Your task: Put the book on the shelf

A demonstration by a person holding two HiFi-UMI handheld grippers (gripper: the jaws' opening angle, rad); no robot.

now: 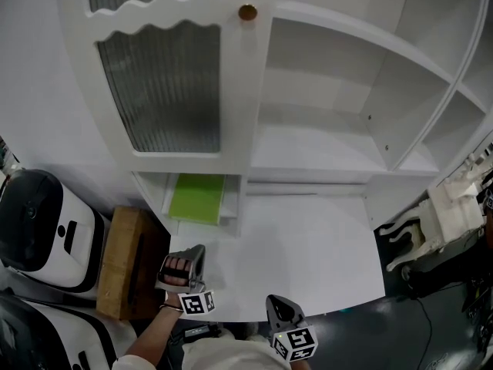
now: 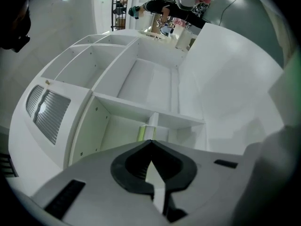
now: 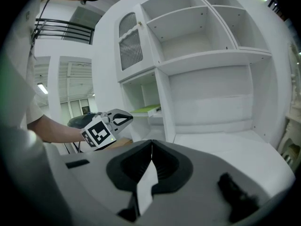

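A flat green book (image 1: pixel 197 198) lies in the low left compartment of the white shelf unit (image 1: pixel 323 91), under the ribbed-glass door. Its edge shows as a green strip (image 2: pixel 141 133) in the left gripper view, and it is also seen from the side (image 3: pixel 146 109) in the right gripper view. My left gripper (image 1: pixel 197 251) hangs just in front of that compartment, apart from the book, its jaws shut on nothing (image 2: pixel 151 141). My right gripper (image 1: pixel 279 305) is lower, by the near edge of the white counter, also shut and empty (image 3: pixel 151 142). It looks at the left gripper (image 3: pixel 128 118).
The cabinet door (image 1: pixel 166 83) with ribbed glass and a brass knob (image 1: pixel 247 11) is closed. A wooden box (image 1: pixel 127 260) and a white rounded machine (image 1: pixel 42 226) stand at the left. White clutter (image 1: pixel 435 222) sits beyond the right side of the counter (image 1: pixel 316 245). The other shelf compartments hold nothing.
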